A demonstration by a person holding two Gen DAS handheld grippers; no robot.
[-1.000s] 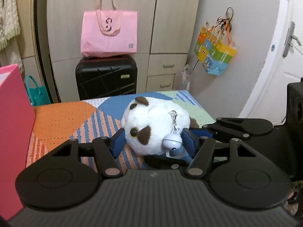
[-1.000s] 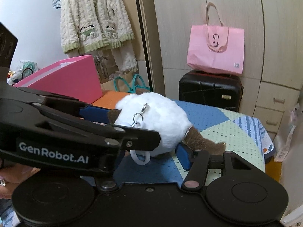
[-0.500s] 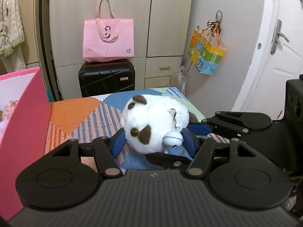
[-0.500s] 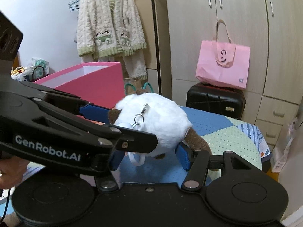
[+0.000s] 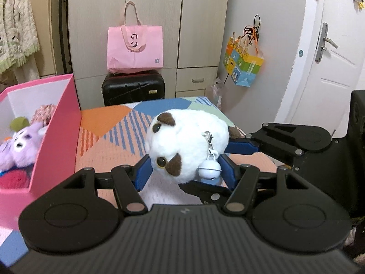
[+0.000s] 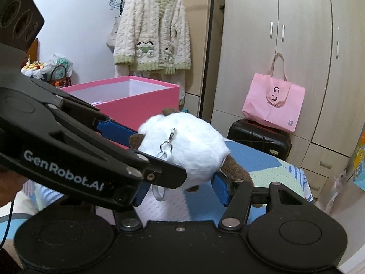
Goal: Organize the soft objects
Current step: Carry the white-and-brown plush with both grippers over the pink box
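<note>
A round white plush toy [image 5: 189,137] with brown patches and a small white bell [image 5: 208,170] on a clip hangs above the bed. My left gripper [image 5: 184,172] is shut on its front end, blue pads pressing both sides. My right gripper [image 6: 180,190] is shut on the plush toy [image 6: 194,146] at its rear, near the brown tail. The left gripper's arm [image 6: 79,150] crosses the right wrist view from the left. An open pink box [image 5: 57,141] stands at the left, holding a purple plush [image 5: 20,148] and other soft toys.
The bed has a patchwork cover [image 5: 109,134]. Beyond it stand a black suitcase [image 5: 133,89] with a pink tote bag [image 5: 135,48] on top, and wardrobes. A colourful bag [image 5: 244,66] hangs on the wall by a white door [image 5: 330,68]. A knitted cardigan [image 6: 152,34] hangs behind the pink box [image 6: 141,105].
Both grippers have carried the plush toy upward and toward the pink box. The box's inside with its toys has come into the left wrist view.
</note>
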